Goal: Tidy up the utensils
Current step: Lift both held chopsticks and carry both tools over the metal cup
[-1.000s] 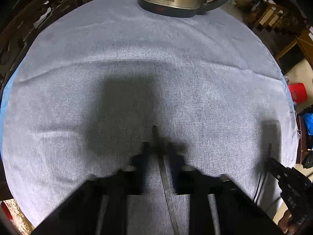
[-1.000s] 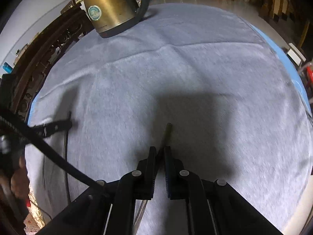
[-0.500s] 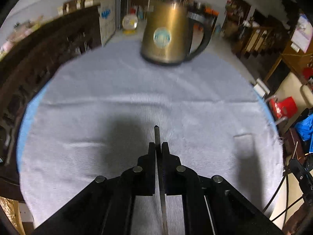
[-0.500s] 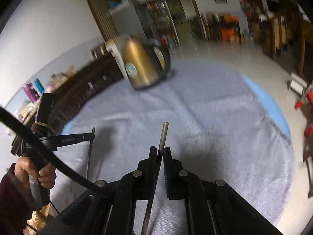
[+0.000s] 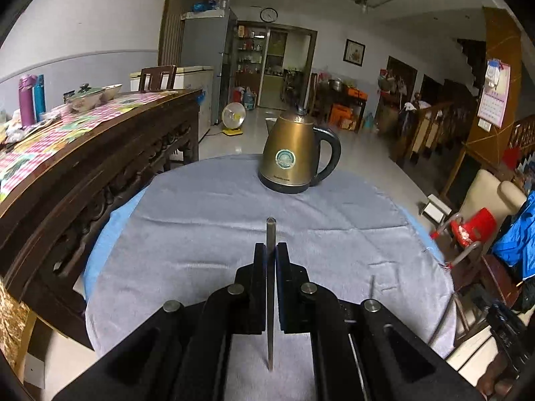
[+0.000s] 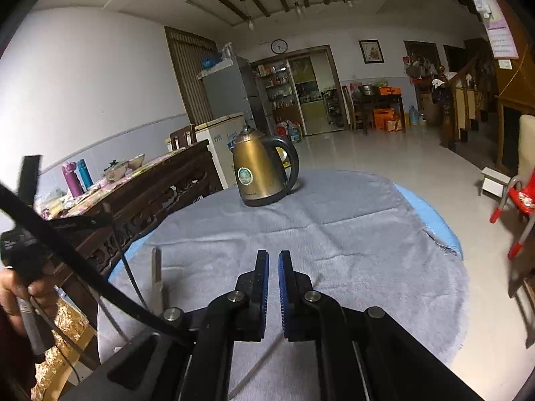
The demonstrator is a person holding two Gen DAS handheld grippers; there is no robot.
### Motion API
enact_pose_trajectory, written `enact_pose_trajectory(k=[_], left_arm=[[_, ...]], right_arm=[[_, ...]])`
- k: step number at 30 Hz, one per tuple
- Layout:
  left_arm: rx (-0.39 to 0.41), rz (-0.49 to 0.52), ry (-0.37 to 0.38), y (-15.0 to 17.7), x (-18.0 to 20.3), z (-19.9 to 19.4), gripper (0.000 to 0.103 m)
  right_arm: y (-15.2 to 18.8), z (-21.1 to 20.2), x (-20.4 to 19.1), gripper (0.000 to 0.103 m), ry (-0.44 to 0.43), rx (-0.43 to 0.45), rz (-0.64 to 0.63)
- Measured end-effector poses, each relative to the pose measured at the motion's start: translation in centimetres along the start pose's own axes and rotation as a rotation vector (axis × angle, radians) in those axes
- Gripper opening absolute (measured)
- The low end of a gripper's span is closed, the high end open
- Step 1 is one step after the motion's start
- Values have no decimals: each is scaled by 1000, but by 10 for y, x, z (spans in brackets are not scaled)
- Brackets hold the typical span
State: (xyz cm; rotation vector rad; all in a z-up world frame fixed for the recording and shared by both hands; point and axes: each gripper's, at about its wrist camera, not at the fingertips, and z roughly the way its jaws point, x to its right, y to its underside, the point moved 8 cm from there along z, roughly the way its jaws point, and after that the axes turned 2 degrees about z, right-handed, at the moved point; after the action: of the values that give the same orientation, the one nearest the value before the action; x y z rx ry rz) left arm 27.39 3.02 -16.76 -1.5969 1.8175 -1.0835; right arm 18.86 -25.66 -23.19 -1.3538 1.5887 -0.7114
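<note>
Both views now sit higher than a second ago, showing the room beyond the round surface [image 5: 200, 200]. Left tongs [image 5: 271, 250] clamp one thin metal utensil [image 5: 270, 234], its tip pointing at the far edge. Right tongs [image 6: 273, 257] are nearly closed; a second thin utensil [image 6: 264, 361] runs below them, grip unclear. One kettle [image 5: 294, 157] stands at the far edge.

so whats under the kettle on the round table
The kettle stands on a grey cloth. A blue layer shows past the cloth's edge, left and right. Whatever lies beneath those is covered, so the tabletop itself cannot be seen.
</note>
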Motion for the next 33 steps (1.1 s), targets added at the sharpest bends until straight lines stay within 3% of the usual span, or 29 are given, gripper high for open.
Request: enact_pose_trajectory(k=[4,6,7,9,13,16,19,22,25,26,27,29,33], left_arm=[[19,-14,5,6,-7,-9,5],[28,-29,16,10,-11,-17,5],[30,-35,20,12,-13,-19,5],[37,-40,21,15,-16,-22,5],[50,-32,31,19,-17,-31,5],[70,-21,33,20,-19,-40,5],[87,-11,31,22,-19,-48,5],[100,-4,33,23,-17,-54,5],[106,-4,44,23,-15,-56,5],[106,-7,50,23,-14,-56,5],[106,-9,53,23,-13,-57,5],[108,-10,55,24,-11,-59,5],[132,1,46,24,-8,-71,5]], right_arm=[[10,2,10,7,-11,-87,62],[18,15,17,17,-26,-156,93],[24,27,24,29,-31,-215,117],[32,50,36,41,-21,-288,161],[42,107,53,43,26,-406,182],[42,144,53,43,45,-447,176],[46,182,53,43,143,-527,139],[53,215,52,41,247,-593,133],[69,231,58,27,373,-699,116],[64,231,55,11,389,-662,89],[67,232,52,10,391,-692,64],[67,228,50,7,403,-667,27],[61,198,51,6,314,-574,84]])
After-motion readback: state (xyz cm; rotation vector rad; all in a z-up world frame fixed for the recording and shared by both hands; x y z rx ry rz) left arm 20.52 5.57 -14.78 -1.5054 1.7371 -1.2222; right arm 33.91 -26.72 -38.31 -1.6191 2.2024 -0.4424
